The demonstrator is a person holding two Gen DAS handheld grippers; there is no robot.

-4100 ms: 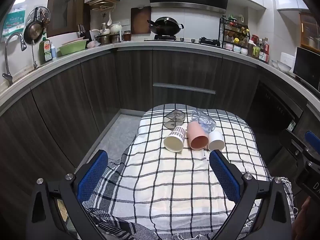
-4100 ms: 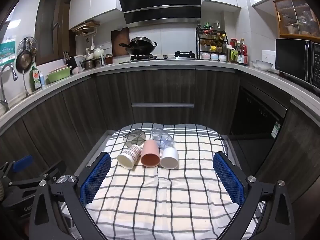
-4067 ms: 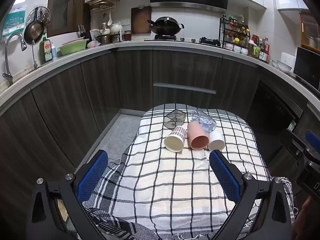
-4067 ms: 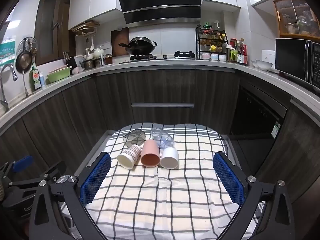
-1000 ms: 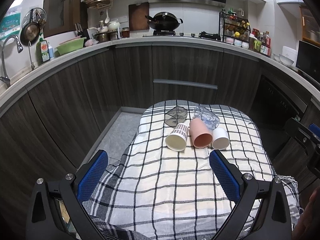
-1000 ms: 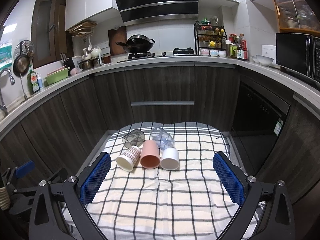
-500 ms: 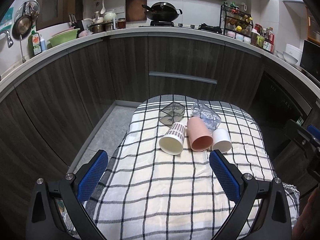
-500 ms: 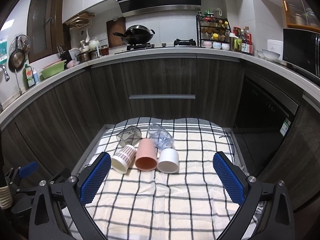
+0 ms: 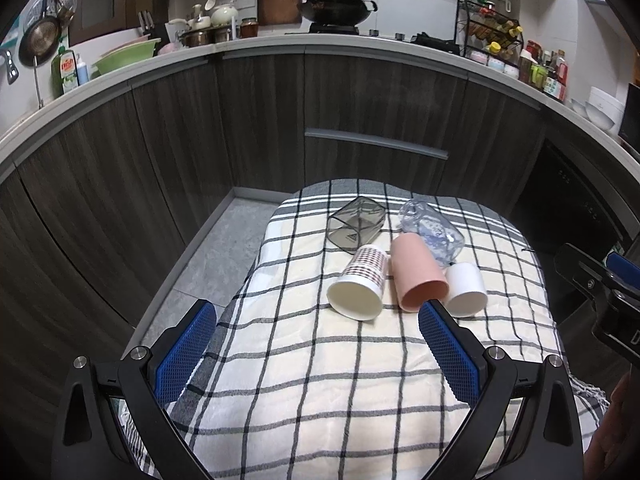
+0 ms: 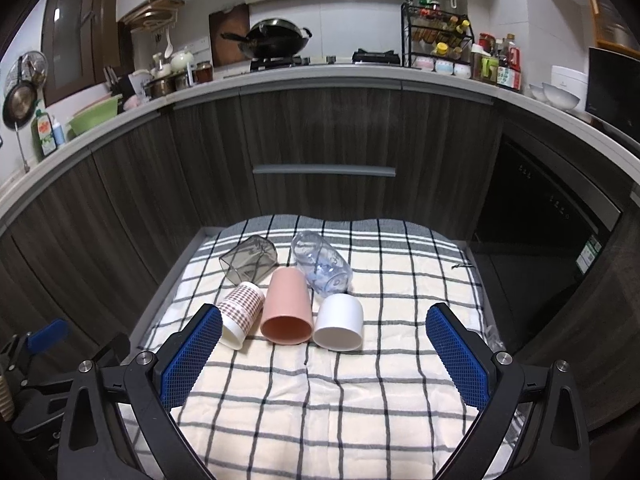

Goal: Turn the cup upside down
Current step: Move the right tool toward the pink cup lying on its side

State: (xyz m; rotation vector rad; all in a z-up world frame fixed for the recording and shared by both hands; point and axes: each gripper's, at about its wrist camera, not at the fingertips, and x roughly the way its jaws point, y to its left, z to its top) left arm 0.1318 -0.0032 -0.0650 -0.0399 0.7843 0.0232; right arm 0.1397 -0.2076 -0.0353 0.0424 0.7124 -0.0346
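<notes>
My left gripper (image 9: 316,344) and right gripper (image 10: 324,354) are both spread, empty. The pink cup (image 10: 286,306) lies ahead, mouth toward me, nearer my right.

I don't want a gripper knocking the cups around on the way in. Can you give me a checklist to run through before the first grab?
1. left gripper open and empty: ok.
2. right gripper open and empty: ok.
3. Cups within view, on the checked cloth: ok.
4. Any cup already upside down: not ok; pink cup, white cup and patterned paper cup all lie on their sides.
5. Room around the pink cup: not ok; neighbours lie close on both sides.
6. Clear cup and grey container touching the front row: cannot tell.
</notes>
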